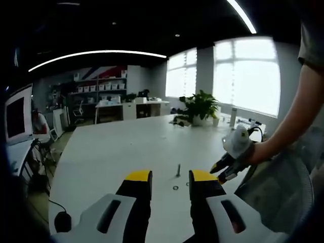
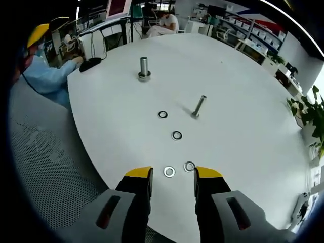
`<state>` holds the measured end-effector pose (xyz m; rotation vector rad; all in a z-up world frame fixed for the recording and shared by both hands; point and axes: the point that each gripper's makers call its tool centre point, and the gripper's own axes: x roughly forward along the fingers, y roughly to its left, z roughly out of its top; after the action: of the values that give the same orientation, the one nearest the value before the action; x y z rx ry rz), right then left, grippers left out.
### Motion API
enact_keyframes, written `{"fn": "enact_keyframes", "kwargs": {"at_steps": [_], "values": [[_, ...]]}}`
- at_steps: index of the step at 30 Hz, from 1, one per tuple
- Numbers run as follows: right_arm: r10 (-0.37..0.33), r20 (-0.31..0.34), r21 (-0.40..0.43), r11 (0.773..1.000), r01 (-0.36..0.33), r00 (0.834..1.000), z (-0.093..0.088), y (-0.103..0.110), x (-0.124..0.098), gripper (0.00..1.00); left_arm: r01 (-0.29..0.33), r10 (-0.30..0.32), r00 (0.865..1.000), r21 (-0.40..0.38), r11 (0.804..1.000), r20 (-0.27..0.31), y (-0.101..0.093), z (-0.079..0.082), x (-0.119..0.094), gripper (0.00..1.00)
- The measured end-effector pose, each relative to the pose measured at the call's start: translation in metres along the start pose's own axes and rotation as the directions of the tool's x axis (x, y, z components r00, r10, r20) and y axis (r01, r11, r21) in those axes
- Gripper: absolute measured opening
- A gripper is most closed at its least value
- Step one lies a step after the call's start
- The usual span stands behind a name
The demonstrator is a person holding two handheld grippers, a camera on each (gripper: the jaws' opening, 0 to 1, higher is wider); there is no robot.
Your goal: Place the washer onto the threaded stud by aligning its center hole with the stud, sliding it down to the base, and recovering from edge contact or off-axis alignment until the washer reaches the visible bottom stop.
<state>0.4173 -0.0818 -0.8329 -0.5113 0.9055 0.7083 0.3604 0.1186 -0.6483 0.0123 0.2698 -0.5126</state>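
Washers [image 2: 169, 172] lie loose on the white table [image 2: 243, 131], two just ahead of the right gripper [image 2: 172, 174], whose empty jaws gape for a pick; the tilted stud [image 2: 198, 107] stands beyond. Left gripper [image 1: 170, 177] waits, likewise open and empty. Stud threads are indistinct.

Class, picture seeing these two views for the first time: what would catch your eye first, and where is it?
Probably the yellow-tipped right gripper, open over two washers near the white table edge. Beyond them stand a slim threaded stud and a thicker post. In the left gripper view, the left gripper is open too.
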Motion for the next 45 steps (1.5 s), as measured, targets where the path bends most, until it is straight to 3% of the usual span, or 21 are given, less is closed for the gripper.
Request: {"fn": "enact_keyframes", "kwargs": {"at_steps": [17, 32, 45], "values": [[0.0, 0.025, 0.046, 0.999, -0.002, 1.0, -0.003, -0.011, 0.005, 0.34, 0.001, 0.0, 1.0, 0.031, 1.0, -0.031, -0.003, -0.005, 0.002, 0.27], [0.009, 0.036, 0.03, 1.0, -0.01, 0.999, 0.01, -0.01, 0.013, 0.34, -0.032, 0.034, 0.999, 0.039, 0.999, -0.042, 0.005, -0.007, 0.002, 0.26], [0.052, -0.009, 0.063, 0.997, -0.052, 0.999, -0.01, -0.002, 0.019, 0.28, -0.037, 0.039, 0.998, 0.044, 0.998, -0.055, 0.005, -0.01, 0.002, 0.26]]}}
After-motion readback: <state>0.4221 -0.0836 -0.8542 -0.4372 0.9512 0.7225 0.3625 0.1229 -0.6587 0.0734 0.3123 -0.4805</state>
